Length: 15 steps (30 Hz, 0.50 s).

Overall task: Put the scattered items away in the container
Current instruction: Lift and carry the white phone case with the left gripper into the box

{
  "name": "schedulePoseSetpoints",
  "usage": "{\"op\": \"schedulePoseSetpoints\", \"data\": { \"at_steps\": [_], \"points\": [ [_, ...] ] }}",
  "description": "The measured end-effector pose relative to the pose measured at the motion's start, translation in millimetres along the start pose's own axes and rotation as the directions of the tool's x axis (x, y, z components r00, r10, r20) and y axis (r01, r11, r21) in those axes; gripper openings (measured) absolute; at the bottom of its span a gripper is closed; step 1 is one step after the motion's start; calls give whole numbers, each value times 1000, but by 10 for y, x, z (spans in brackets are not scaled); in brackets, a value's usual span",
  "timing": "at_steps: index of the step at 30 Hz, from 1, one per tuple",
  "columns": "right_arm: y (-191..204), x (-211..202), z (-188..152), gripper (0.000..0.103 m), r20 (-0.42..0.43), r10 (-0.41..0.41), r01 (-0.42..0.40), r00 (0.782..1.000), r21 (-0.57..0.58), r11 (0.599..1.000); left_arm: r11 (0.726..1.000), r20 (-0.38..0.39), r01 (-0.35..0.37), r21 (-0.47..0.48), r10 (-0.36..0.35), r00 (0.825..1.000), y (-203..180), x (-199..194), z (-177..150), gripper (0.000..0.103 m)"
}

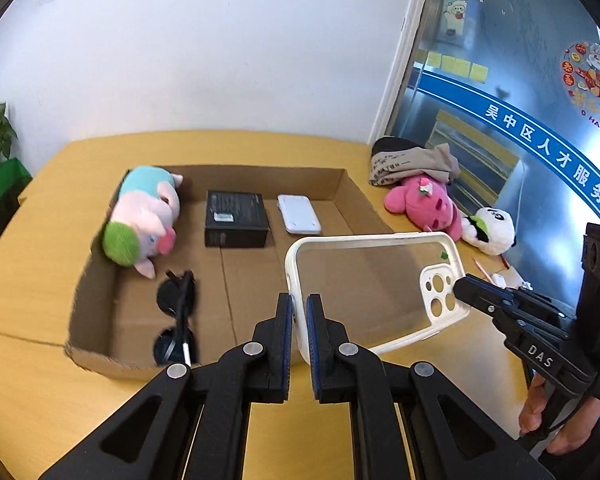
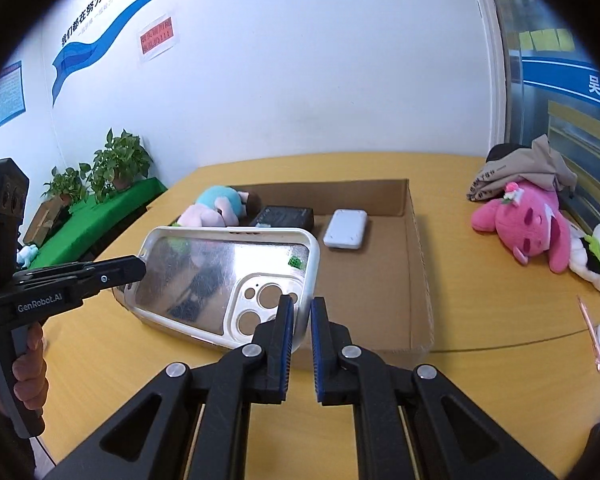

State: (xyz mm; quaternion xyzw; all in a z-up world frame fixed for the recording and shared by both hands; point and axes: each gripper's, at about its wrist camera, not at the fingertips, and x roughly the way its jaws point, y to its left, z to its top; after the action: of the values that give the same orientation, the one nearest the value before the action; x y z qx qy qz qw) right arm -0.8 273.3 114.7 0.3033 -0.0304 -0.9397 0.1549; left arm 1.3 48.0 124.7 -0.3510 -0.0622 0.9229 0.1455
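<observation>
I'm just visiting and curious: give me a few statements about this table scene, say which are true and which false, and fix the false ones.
1. Both grippers hold the clear phone case with the white rim. True: the left gripper and right gripper each pinch an end.
2. The black sunglasses lie outside the shallow cardboard box. False: they lie inside it.
3. The pink plush toy is already in the box. False: it lies on the yellow table beside the box.
4. A black rectangular box and a white flat device sit side by side in the cardboard box. True.
</observation>
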Motion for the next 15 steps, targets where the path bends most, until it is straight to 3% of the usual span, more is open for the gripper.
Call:
{"op": "schedulePoseSetpoints", "data": {
  "at_steps": [9,15],
  "points": [
    [16,227,217,8,-5,2,-2,1000,-2,1000,1000,-4,-3,2,3,1000,148,105,226,7],
    [45,544,328,8,-47,10,-10,999,2,1000,1000,-40,-29,-6,28,999,355,391,371,7]
  ]
}}
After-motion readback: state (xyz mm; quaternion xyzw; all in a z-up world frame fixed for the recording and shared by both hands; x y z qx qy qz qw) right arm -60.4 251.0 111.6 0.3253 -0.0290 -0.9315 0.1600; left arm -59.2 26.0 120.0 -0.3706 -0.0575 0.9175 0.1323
